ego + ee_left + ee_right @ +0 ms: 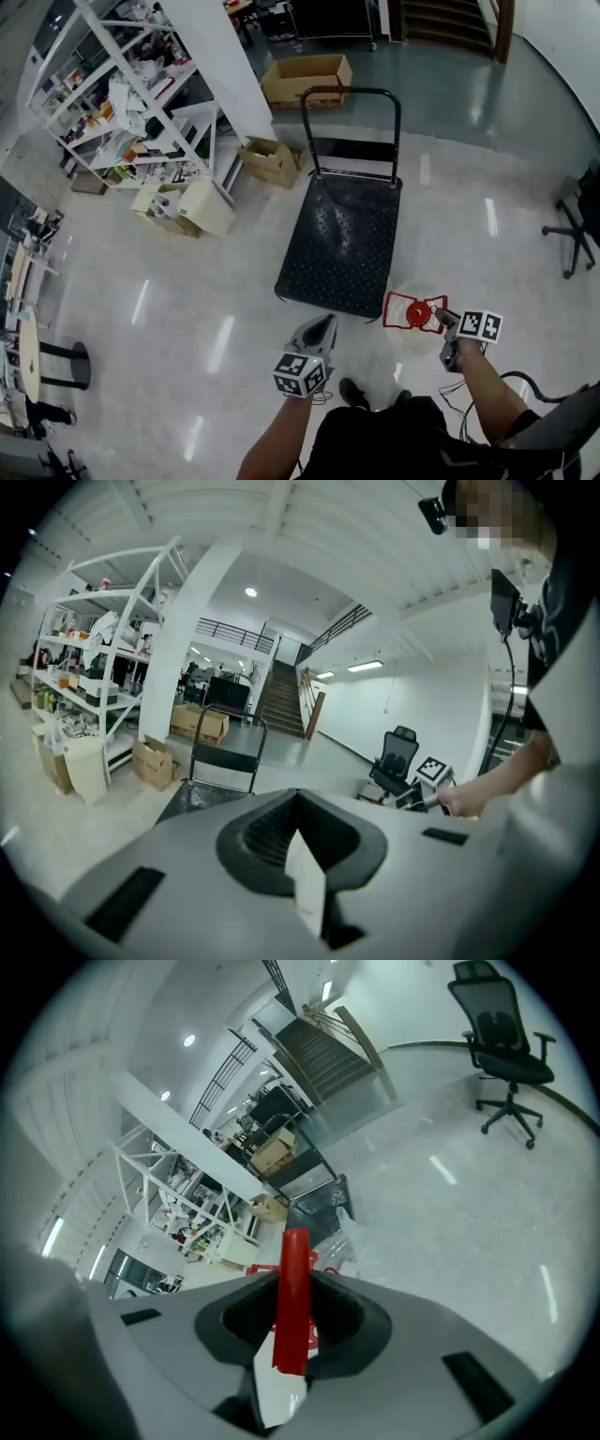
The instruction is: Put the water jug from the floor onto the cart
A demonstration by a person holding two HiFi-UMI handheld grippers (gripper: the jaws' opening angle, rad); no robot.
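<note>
Here right claw grips water jug handle near cart

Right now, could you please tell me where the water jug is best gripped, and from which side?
Take its red handle, from above. It is a slim strap standing clear on top, while the clear body looks too wide for the jaws. The right gripper is shut on it that way, the water jug hanging under it.
</note>
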